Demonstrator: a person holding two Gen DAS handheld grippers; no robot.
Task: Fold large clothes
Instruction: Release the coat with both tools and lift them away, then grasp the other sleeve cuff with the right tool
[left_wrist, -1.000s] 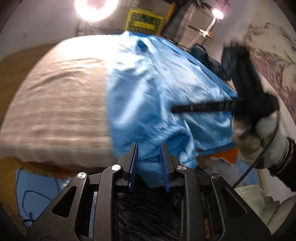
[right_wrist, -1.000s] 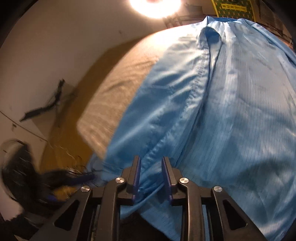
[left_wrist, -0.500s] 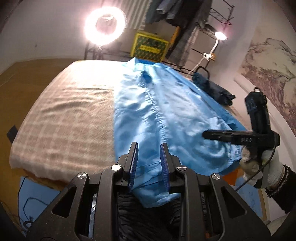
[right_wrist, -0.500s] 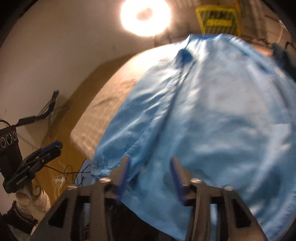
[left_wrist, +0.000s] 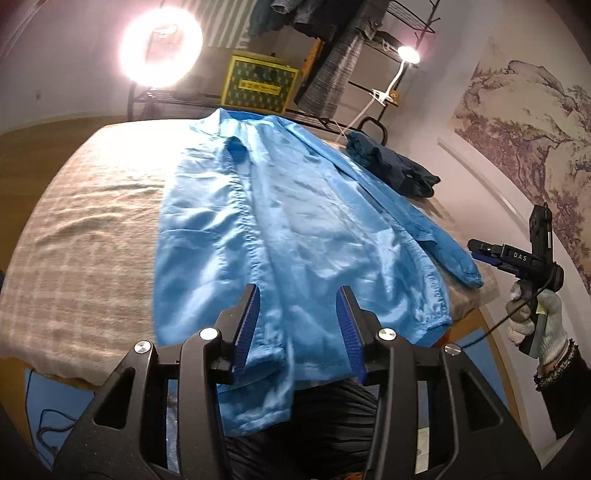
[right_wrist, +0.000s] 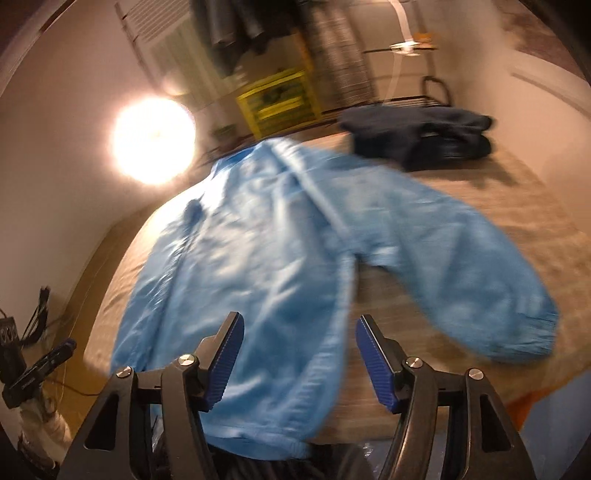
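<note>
Blue jacket (left_wrist: 288, 236) lies spread on the beige blanket (left_wrist: 85, 236). Left gripper (left_wrist: 299, 325) and right gripper (right_wrist: 299, 365) have just been opening; both jaws stand apart, pressing nothing.

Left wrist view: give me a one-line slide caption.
Left gripper, jaws just opened, above the blue jacket spread on the bed; right gripper held off to the side.

Shiny light-blue jacket (left_wrist: 291, 229) spread flat lengthwise on the bed (hem hanging over near edge), one sleeve (right_wrist: 480, 280) angled outward.
</note>
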